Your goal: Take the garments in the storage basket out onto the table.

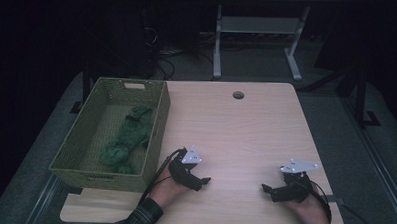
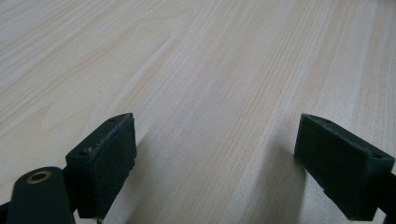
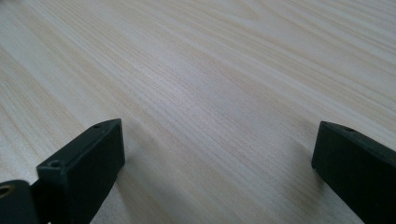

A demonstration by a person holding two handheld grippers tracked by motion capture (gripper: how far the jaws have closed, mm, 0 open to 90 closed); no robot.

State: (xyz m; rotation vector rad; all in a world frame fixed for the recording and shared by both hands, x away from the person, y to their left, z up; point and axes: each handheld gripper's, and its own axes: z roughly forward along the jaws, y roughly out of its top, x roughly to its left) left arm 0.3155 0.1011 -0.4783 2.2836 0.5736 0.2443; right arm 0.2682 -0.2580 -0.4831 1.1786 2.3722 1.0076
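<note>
A green woven basket (image 1: 158, 121) stands at the table's left edge with a crumpled green cloth (image 1: 125, 139) lying inside it. My left gripper (image 1: 204, 182) rests low over the wooden table (image 1: 236, 133) near the basket's front right corner, pointing right. Its jaws stand wide apart in the left gripper view (image 2: 217, 158), with bare wood between them. My right gripper (image 1: 266, 189) lies near the front right of the table, pointing left. Its jaws are also wide apart over bare wood in the right gripper view (image 3: 219, 163).
A round cable hole (image 1: 238, 95) sits near the table's far edge. Beyond the table stand a white desk frame (image 1: 256, 39) and dark floor with cables. Cables trail from both grippers off the front edge.
</note>
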